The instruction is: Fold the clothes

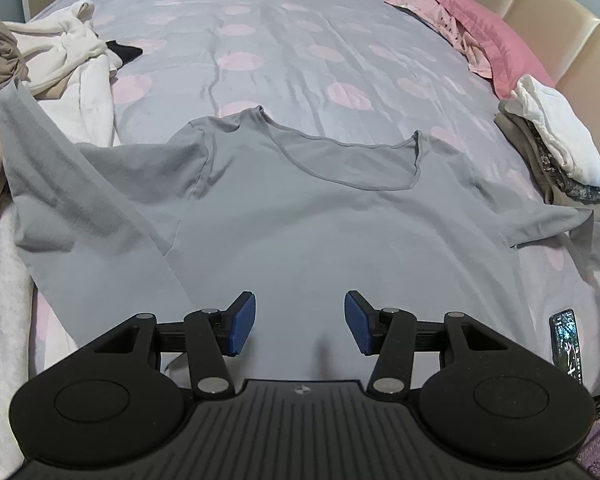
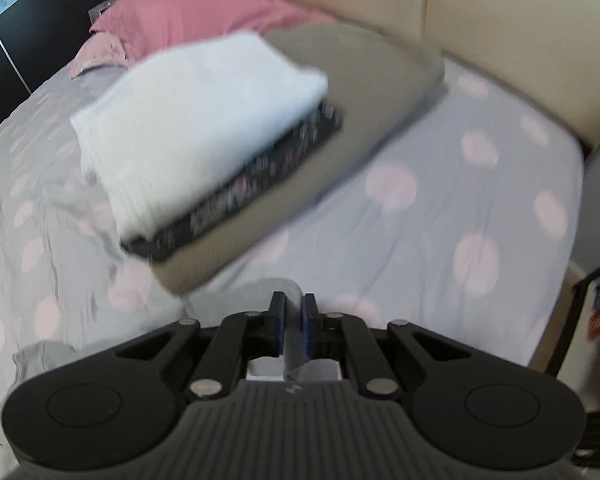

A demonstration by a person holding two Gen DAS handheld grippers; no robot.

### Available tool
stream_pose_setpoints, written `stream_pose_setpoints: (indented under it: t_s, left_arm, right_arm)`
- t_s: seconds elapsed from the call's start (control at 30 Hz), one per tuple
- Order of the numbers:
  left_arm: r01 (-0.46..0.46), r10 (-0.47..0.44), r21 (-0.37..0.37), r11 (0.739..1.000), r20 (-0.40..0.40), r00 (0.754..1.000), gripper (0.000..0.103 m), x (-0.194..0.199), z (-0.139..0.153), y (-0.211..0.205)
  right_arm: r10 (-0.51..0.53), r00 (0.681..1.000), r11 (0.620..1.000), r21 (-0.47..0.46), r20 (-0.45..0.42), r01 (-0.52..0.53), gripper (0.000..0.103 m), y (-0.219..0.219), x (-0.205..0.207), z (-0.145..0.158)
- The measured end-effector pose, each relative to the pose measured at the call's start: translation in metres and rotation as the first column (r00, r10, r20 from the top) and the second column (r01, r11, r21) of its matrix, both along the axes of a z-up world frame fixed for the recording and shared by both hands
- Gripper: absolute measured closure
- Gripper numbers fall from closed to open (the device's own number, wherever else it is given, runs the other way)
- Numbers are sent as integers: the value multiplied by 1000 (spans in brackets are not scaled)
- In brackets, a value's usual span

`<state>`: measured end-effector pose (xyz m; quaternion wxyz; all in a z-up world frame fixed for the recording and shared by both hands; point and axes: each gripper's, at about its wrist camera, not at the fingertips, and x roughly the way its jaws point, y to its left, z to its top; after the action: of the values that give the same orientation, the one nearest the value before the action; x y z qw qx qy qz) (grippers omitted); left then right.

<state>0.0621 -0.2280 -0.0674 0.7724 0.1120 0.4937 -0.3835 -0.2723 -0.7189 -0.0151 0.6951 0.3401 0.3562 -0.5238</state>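
- The thin, limp grey long-sleeved jersey top (image 1: 284,208) lay flat on the bed just ahead of the left tongs (image 1: 299,322), which stood apart and empty.
- It looked light and floppy; hems and sleeve ends seemed the best holds.
- The right tongs (image 2: 292,322) were clamped on a grey fold, probably its sleeve, near the stacked folded clothes (image 2: 204,136).
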Motion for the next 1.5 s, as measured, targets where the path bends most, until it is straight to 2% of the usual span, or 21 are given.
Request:
stream_pose_setpoints:
  t_s: [0.13,0.23,0.3,0.43,0.6,0.7,0.83,0.93,1.17,1.23,1.3,1.5]
  left_arm:
    - [8,-8,-11,1000,3,1000,56,-1,4,-2]
    - [11,-11,-25,1000,4,1000,56,-2,8,-3]
    - [16,-16,-35,999,7,1000,56,-2,11,-3]
    - [28,-27,-52,998,22,999,56,-6,17,-2]
    - [54,-52,-39,998,53,997,56,-12,17,2]
    - [61,-60,-13,998,64,996,56,-13,13,2]
    - [55,-56,23,998,51,997,56,-10,2,1]
    - [56,-59,50,997,44,997,56,-9,-6,-3]
    - [70,-74,113,991,33,997,56,-11,-25,-21]
    - [81,-86,124,989,32,996,56,-13,-29,-26]
    - [96,-102,134,986,36,994,56,-17,-32,-31]
    - [159,-170,159,974,60,984,56,-30,-37,-41]
  right_arm:
    - [30,1000,997,-66,-6,-30,94,-1,12,49]
    - [67,998,996,-67,7,-67,94,5,26,75]
    - [119,993,990,-82,15,-117,94,18,40,88]
    - [138,987,976,-158,-78,-149,94,38,66,91]
    - [77,992,991,-105,-98,-88,94,21,59,57]
    - [3,993,996,-85,-121,-13,94,1,40,30]
    - [-86,991,996,-43,-104,82,94,-29,8,-4]
    - [-108,992,994,-13,-70,107,93,-43,-10,-30]
    - [-86,996,995,-45,-39,84,88,-55,-27,-71]
    - [-95,995,993,-78,-7,94,87,-55,-35,-75]
    - [-100,995,990,-104,7,100,73,-57,-41,-77]
    - [-66,997,974,-218,-40,56,71,-52,-61,-74]
